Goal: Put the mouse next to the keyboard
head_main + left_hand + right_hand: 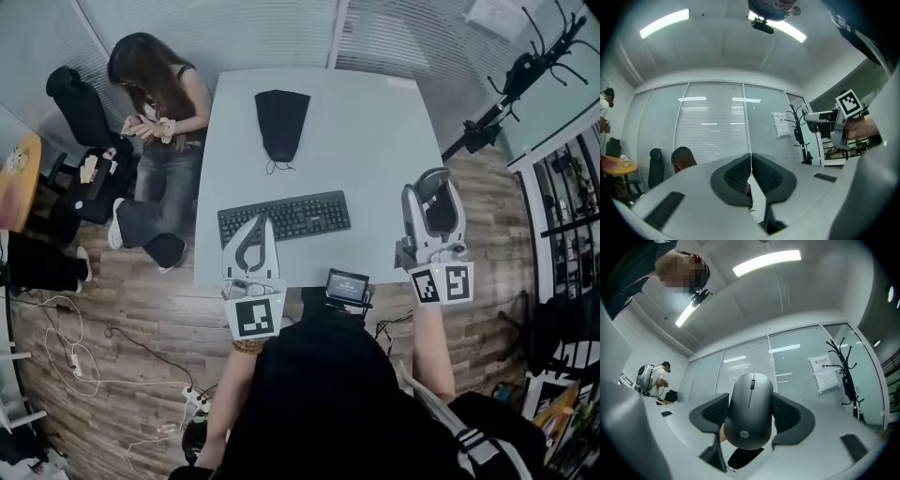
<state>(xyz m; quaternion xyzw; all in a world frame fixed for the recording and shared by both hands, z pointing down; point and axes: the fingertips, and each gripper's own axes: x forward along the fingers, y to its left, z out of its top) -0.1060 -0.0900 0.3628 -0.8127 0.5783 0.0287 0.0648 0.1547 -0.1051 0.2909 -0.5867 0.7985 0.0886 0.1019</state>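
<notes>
I'm holding the mouse clamped in right tongs, left tongs closed empty, aiming to land it flat beside the keyboard's right end.

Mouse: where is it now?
The mouse is clamped in the right gripper, seen in its own view; in the head view it is at the table's right edge, right of the keyboard.
</notes>
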